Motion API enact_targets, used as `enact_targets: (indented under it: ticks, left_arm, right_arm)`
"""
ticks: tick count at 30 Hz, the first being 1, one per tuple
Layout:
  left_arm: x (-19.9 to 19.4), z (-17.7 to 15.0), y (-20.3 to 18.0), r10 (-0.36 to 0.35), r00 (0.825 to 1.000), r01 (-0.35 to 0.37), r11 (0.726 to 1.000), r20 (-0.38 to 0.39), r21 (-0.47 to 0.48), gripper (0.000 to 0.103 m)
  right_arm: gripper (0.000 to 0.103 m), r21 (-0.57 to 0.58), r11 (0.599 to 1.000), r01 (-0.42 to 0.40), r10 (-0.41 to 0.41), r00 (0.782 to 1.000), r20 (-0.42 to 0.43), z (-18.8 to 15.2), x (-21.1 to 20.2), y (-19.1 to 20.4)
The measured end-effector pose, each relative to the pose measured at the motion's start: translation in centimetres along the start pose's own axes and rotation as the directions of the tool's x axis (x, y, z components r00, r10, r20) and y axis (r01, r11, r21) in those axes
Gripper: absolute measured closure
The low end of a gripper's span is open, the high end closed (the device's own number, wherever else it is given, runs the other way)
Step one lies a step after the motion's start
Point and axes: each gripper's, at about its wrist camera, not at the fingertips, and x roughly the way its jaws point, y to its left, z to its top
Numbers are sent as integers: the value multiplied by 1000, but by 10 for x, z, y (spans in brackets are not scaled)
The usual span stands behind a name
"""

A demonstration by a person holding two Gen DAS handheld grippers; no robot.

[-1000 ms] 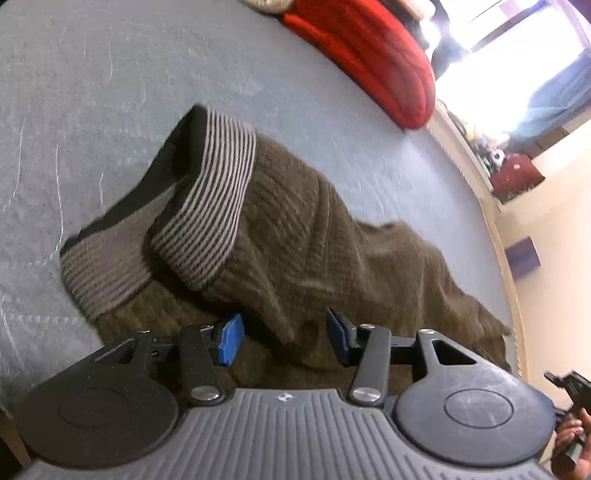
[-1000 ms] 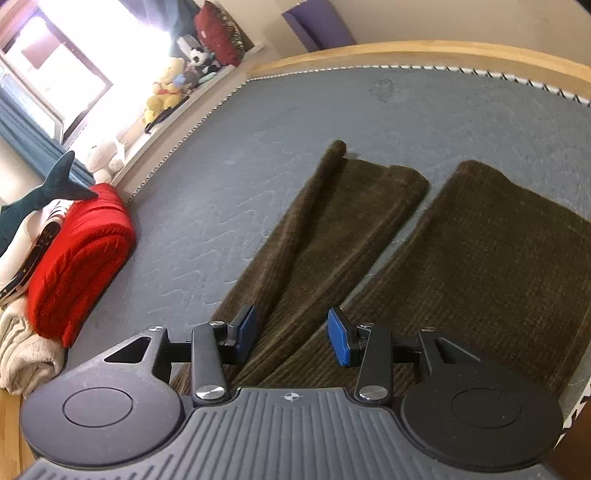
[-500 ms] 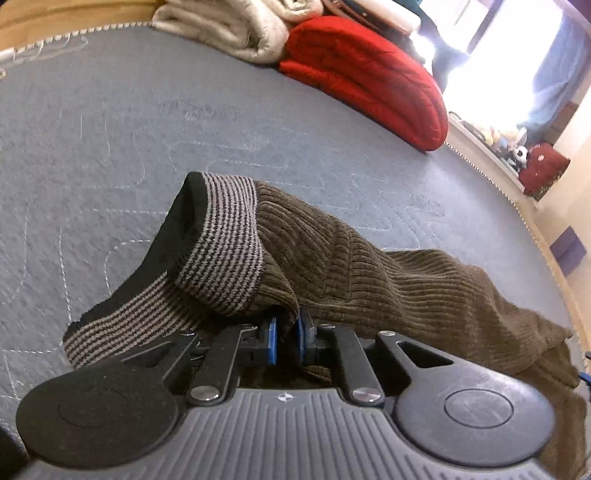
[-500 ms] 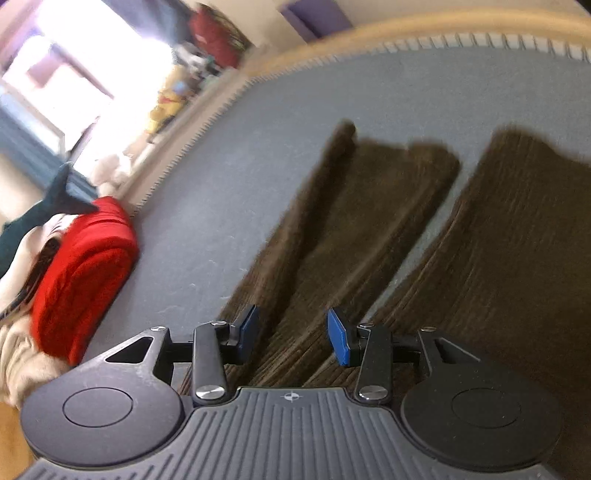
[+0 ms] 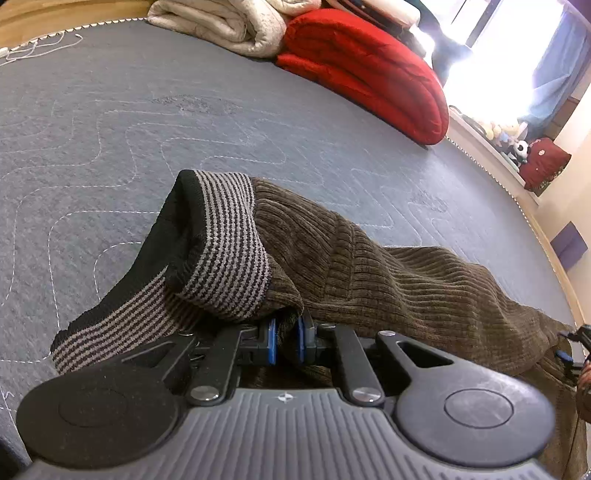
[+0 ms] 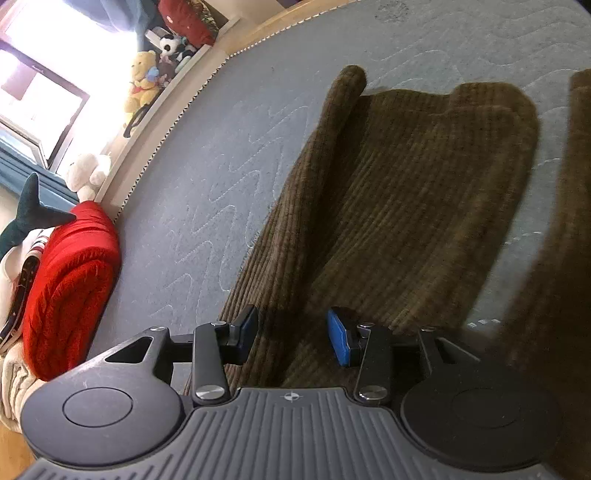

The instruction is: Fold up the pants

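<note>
The left gripper is clenched on the brown corduroy pants – its blue pads pinch a fold of the fabric just below the striped waistband, which is bunched and lifted a little off the grey quilted mattress. From that grip the pants stretch away to the right across the mattress, towards the far edge where the other gripper shows as a small dark shape. The right gripper hangs low over one pant leg with its jaws apart and easing wider – corduroy lies beneath the gap, but the pads do not press on it. The second leg lies beside the first, a strip of mattress between them. Beyond, a red blanket and a pale folded quilt sit at the mattress's far side
</note>
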Motion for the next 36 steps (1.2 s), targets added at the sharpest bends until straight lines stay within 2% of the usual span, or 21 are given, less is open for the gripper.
enact_targets:
  ticks: [2, 3, 4, 7, 10, 13, 16, 20, 22, 23, 25, 26, 27, 28, 30, 31, 32, 33, 34, 36]
  left_arm:
    - [-4, 0, 0, 2, 1000, -2, 1000, -3, 4, 92]
    - [-5, 2, 0, 2, 1000, -2, 1000, -7, 2, 93]
    - [-7, 5, 0, 1, 1000, -1, 1000, -11, -3, 94]
    - [-18, 20, 1, -2, 1000, 1, 1000, -16, -27, 96]
    - [-50, 42, -2, -51, 997, 53, 998, 53, -21, 97]
    - [-84, 58, -3, -60, 993, 59, 998, 104, 13, 98]
    - [-104, 60, 6, -38, 995, 38, 999, 91, 2, 99]
    - [-115, 48, 23, 56, 998, -56, 998, 4, -13, 98]
    - [-114, 38, 25, 135, 989, -135, 991, -59, 11, 97]
    - [-112, 33, 24, 161, 984, -160, 987, -74, 19, 93]
    - [-116, 22, 17, 259, 965, -256, 965, -52, 52, 90]
    - [-121, 19, 11, 293, 956, -291, 954, -17, 72, 82]
    - [-125, 17, 5, 292, 956, -292, 952, 18, 87, 77]
    - [-129, 14, 0, 283, 958, -287, 953, 54, 97, 67]
    - [-133, 9, -15, 239, 964, -253, 959, 115, 131, 66]
    - [-130, 7, -23, 189, 974, -207, 965, 122, 163, 66]
    - [-127, -1, -31, 110, 988, -130, 973, 111, 192, 66]
    - [-122, -6, -34, 43, 995, -59, 978, 86, 202, 66]
    - [-116, -13, -37, -16, 998, 3, 977, 57, 211, 66]
    - [-99, -29, -48, -93, 995, 97, 957, -26, 272, 66]
  right_arm:
    - [66, -6, 1000, -23, 23, 1000, 13, 1, 2, 4]
    - [92, -3, 999, -35, 35, 999, 10, 0, 2, 5]
    - [100, -5, 999, -45, 45, 999, 12, 1, 0, 8]
    - [100, -27, 998, -54, 56, 996, 73, 2, -23, 21]
    - [101, -24, 997, -73, 75, 992, 100, 4, -61, 32]
    - [101, -62, 997, -39, 47, 991, 129, 0, -111, 40]
    - [101, -63, 998, 13, -4, 989, 149, -19, -167, 31]
    - [101, -48, 993, 111, -103, 984, 146, -59, -227, -5]
    - [101, -47, 987, 157, -150, 981, 121, -78, -240, -20]
    - [101, -62, 979, 194, -187, 977, 102, -88, -243, -29]
    - [100, -68, 964, 258, -255, 965, 57, -101, -241, -43]
    - [100, -73, 957, 281, -280, 960, 26, -104, -236, -49]
    - [96, -73, 953, 295, -296, 955, 2, -106, -232, -54]
    - [95, -47, 954, 297, -297, 955, -3, -106, -229, -61]
    - [94, 15, 962, 273, -273, 962, 1, -100, -229, -71]
    - [91, 52, 965, 255, -256, 967, 8, -95, -228, -76]
    - [88, 73, 967, 245, -247, 969, 17, -91, -228, -79]
    - [79, 96, 966, 240, -244, 970, 24, -87, -226, -81]
    - [76, 121, 963, 239, -244, 969, 29, -84, -226, -86]
    - [75, 164, 957, 241, -250, 967, 40, -76, -221, -92]
